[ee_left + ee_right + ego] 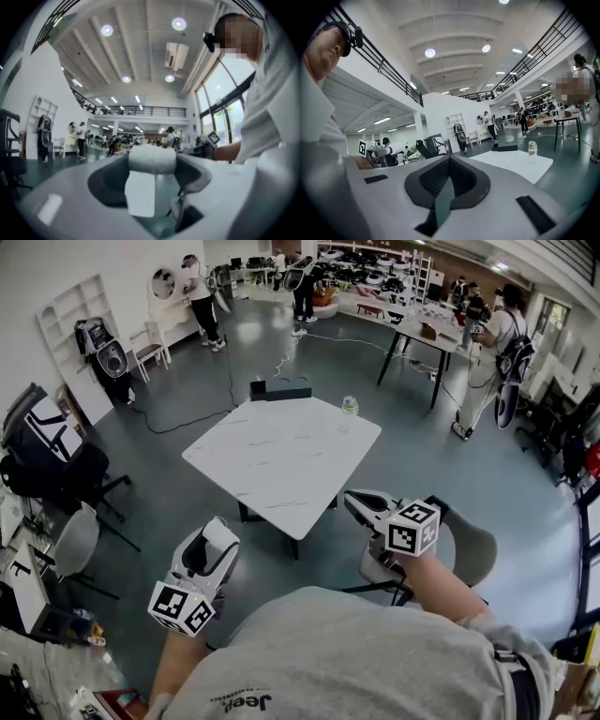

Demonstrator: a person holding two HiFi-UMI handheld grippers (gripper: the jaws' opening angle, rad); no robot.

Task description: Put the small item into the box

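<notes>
A white table point(281, 465) stands ahead of me on the grey floor. At its far edge lies a flat black box point(279, 388), which also shows in the right gripper view as the black box point(504, 147). To the right of it stands a small clear bottle point(349, 408), with the same bottle point(531, 148) on the table's corner. Both grippers hang well short of the table and hold nothing. My left gripper point(217, 532) points level with its jaws apart; in its own view the left gripper point(152, 187) has nothing between them. My right gripper point(356, 503) has its dark pads drawn together point(447, 183).
A grey chair point(75, 542) and a black office chair point(82, 474) stand at the left. Another grey chair point(472, 547) sits under my right arm. Several people stand at the back by long tables point(412, 320). A cable point(202, 413) runs across the floor.
</notes>
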